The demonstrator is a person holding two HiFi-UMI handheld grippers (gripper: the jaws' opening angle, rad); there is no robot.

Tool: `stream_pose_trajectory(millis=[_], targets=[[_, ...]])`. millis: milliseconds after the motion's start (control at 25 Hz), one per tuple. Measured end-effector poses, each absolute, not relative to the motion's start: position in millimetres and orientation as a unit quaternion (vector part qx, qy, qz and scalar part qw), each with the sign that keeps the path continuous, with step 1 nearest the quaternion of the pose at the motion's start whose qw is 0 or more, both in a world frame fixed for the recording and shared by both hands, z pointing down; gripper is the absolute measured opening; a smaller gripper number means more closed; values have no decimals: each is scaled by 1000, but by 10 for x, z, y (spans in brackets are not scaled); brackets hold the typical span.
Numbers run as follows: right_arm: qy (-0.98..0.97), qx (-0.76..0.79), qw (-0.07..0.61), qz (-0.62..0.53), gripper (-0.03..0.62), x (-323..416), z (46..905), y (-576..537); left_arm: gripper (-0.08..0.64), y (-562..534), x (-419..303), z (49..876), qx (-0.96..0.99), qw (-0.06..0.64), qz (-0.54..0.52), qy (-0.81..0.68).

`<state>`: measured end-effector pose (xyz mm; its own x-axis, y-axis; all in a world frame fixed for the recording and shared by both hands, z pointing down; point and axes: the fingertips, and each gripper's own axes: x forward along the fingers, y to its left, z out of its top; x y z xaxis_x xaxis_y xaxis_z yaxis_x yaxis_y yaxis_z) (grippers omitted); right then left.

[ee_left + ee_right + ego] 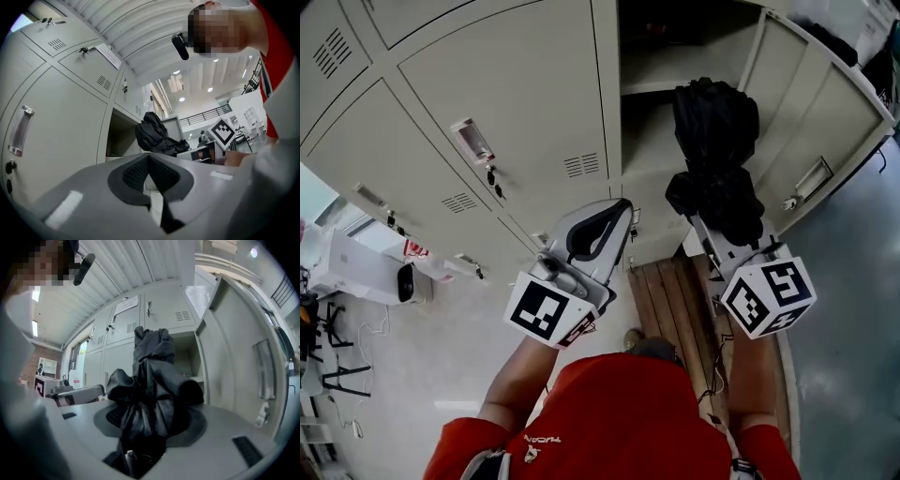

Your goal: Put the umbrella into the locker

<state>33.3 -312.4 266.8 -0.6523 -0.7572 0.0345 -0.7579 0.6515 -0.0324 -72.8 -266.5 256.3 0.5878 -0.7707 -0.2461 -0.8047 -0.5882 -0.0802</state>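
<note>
A folded black umbrella point(717, 141) sticks out ahead of my right gripper point(712, 220), whose jaws are shut on its bunched lower part. Its top end reaches into the mouth of the open locker point(649, 141), below the inner shelf. In the right gripper view the umbrella point(152, 380) fills the space between the jaws of the right gripper point(150, 413), with the open locker point(187, 352) behind it. My left gripper point(623, 208) is shut and holds nothing, just left of the opening. The left gripper view shows the left gripper point(149, 157) with its pads together and the umbrella point(157, 136) off to the right.
The locker's door point(825, 122) stands swung out to the right. Closed lockers point(506, 94) with handles and keys run to the left. A wooden platform point(670, 291) lies at the lockers' foot. A white device point(366, 272) sits on the floor at far left.
</note>
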Motion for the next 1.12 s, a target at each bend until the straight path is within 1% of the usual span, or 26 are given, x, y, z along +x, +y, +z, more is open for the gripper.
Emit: stream_pose_trajectory(millis=[200, 440, 960, 1120], targets=[[-915, 402, 29, 8, 206, 265, 2620, -3685, 5, -3190, -617, 2575, -882, 95, 93, 452], [-915, 397, 69, -25, 206, 130, 2499, -4219, 5, -3634, -583, 2547, -877, 103, 86, 461], [-870, 403, 231, -165, 206, -182, 2192, -5104, 5, -3786, -578, 2581, -885, 95, 80, 448], [-852, 403, 267, -200, 206, -287, 2155, -5357, 5, -3800, -563, 2611, -887, 90, 80, 446]])
